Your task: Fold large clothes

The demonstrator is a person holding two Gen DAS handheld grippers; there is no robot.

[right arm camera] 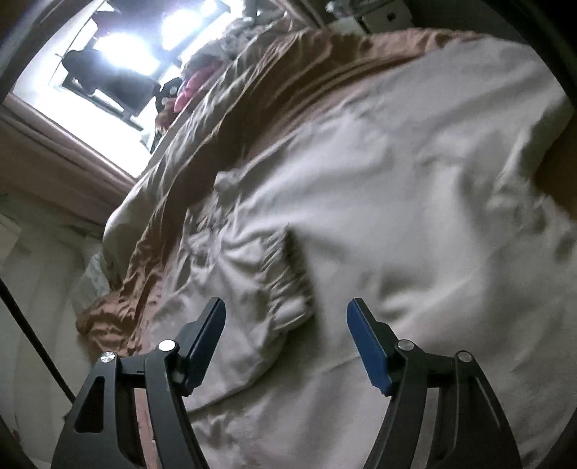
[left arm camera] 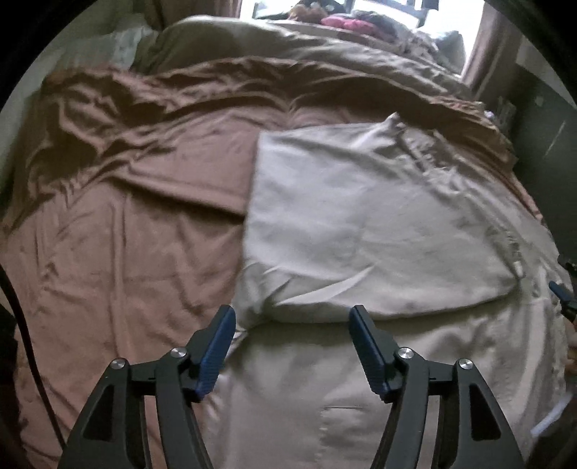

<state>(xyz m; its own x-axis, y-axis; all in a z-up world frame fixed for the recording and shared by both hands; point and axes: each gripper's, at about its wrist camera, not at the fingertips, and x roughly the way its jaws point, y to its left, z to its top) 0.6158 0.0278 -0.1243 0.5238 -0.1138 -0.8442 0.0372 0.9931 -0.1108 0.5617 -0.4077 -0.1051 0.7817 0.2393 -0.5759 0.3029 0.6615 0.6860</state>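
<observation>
A large pale beige garment (left arm camera: 378,223) lies spread on a bed, its far part folded back over the near part. In the left wrist view my left gripper (left arm camera: 292,317) hangs open just above the folded edge, with nothing between its blue pads. At the right edge of that view the tip of the other gripper (left arm camera: 560,296) shows. The right wrist view shows the same garment (right arm camera: 414,216) with a gathered, elastic-looking hem (right arm camera: 267,274). My right gripper (right arm camera: 286,310) stands open over that hem, with cloth below the fingers and none pinched.
A brown bed sheet (left arm camera: 119,216) covers the mattress to the left of the garment. A rumpled tan duvet (left arm camera: 288,47) and a pile of clothes with a pink item (left arm camera: 346,23) lie beyond. A bright window (right arm camera: 119,54) is at the far end.
</observation>
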